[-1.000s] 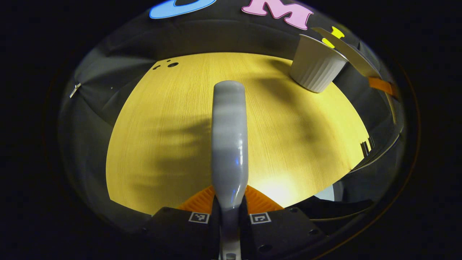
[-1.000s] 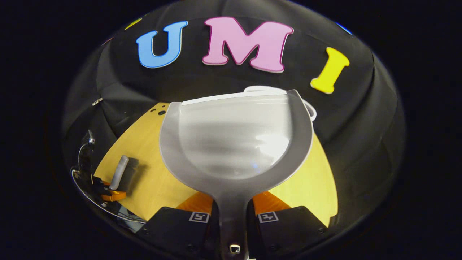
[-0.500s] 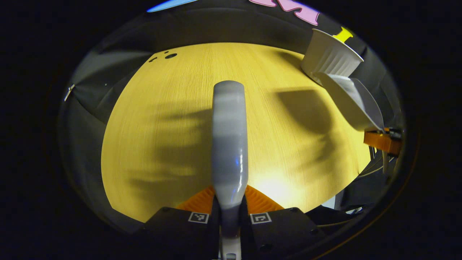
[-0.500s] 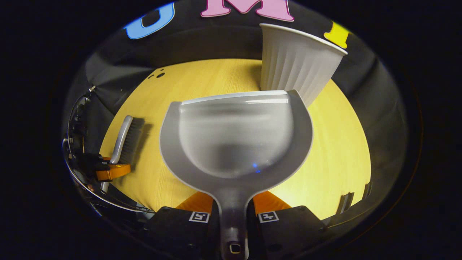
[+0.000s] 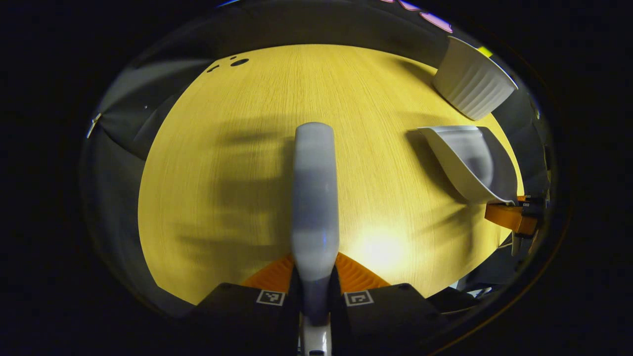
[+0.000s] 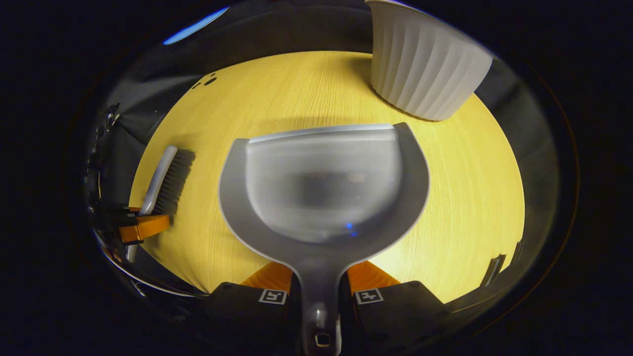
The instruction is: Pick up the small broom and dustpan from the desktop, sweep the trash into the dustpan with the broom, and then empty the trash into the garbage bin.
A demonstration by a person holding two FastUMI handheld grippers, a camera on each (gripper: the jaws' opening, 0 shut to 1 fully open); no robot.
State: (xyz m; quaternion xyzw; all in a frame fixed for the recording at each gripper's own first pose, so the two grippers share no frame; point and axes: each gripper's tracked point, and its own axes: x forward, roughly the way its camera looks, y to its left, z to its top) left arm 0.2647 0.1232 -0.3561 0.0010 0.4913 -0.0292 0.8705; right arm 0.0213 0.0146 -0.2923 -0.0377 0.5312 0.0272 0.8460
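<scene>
Over wooden desktop (image 6: 470,198), each hand-held gripper clamps its tool: broom (image 5: 314,198) bristles hidden, dustpan (image 6: 321,193) interior blurred.

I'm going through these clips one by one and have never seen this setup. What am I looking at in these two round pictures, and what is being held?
No robot arm here: a person carries a two-finger hand-held gripper in each hand, and a fisheye camera rides on each, looking forward along its fingers.

The left gripper view looks along the left hand-held gripper, whose fingers are closed on the grey handle of the small broom; its bristles show in the right gripper view.

The right gripper view looks along the right hand-held gripper, closed on the handle of the grey dustpan, whose pan looks empty.

Below is a yellow wooden desktop. On it stands a white ribbed garbage bin. I see no trash on the desktop.
</scene>
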